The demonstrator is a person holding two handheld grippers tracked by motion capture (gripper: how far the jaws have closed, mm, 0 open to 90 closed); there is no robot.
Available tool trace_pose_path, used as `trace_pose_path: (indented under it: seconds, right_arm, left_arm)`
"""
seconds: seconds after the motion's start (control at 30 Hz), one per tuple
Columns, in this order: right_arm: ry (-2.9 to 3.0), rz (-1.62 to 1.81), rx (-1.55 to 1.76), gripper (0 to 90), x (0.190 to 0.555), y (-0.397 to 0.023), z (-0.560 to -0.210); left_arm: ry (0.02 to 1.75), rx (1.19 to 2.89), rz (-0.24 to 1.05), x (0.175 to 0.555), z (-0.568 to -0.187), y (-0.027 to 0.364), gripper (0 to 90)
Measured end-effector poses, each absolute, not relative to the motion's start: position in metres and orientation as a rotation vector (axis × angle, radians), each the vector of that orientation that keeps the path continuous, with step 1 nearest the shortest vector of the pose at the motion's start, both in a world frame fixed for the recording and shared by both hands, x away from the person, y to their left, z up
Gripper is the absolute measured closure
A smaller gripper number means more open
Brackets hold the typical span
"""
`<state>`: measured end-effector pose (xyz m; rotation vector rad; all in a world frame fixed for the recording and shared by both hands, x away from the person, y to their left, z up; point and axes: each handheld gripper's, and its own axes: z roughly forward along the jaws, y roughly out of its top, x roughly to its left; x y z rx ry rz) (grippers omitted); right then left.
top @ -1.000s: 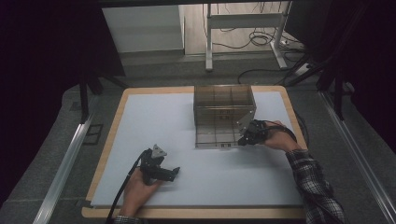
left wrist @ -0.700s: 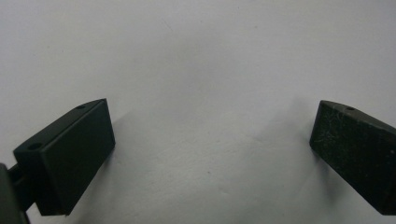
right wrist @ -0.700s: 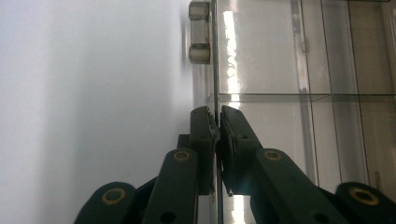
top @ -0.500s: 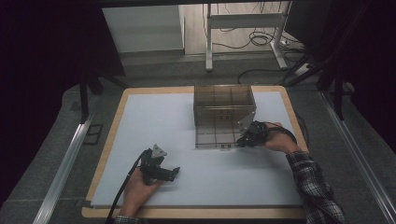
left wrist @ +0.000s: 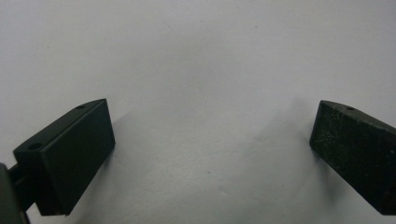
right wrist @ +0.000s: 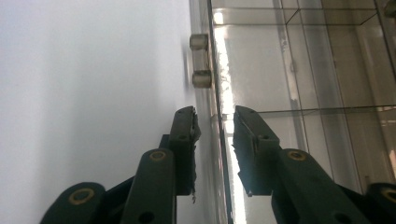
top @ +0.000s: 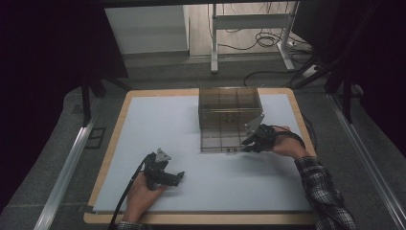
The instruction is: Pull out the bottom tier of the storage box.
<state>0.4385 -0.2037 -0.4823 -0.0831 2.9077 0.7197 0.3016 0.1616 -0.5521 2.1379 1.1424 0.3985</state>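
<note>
Overhead shot of a table w/ a pale mat (top: 158,124). A smoky clear box (top: 230,103), split into compartments, stands at the mat's far middle-right, its front flap (top: 220,141) folded down toward me. My right gripper (top: 246,143) sits at the flap's near right corner, approached from the side so the jaws can straddle the thin edge instead of pushing on the box wall. In the right gripper view, that gripper (right wrist: 215,116) has one black jaw on each side of the flap's edge (right wrist: 219,93). The jaws have just been opening, and I see a sliver of light btwn each pad and the plastic, so I read it as released: the flap is between the jaws but not clamped. A small clear latch (right wrist: 201,60) sticks out of the edge just beyond the jaw tips; I stay short of it, prob. so as not to catch it. The flap looks to lie on or very near the mat, which would be why I can let go w/o it dropping, though I can't tell if it's fully flat. My left gripper (top: 179,176) rests low on the mat at the near left, well apart from the box, out of the way since this looks like a one-hand job. In the left gripper view, its jaws (left wrist: 212,130) gape wide over bare mat, holding nothing.
</note>
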Motion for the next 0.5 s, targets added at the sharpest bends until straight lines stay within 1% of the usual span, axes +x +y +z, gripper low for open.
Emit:
trace_pose_path:
  seconds: [0.23,0.5]
  right_arm:
    - [2.891,0.727,-0.073,64.9,0.435,-0.203,-0.478]
    - [2.866,0.741,-0.061,57.8,0.427,-0.202,-0.475]
  left_arm:
    - [1.142,2.138,0.398,0.302,-0.552,0.162,0.0]
    - [1.143,2.138,0.398,0.302,-0.552,0.162,0.0]
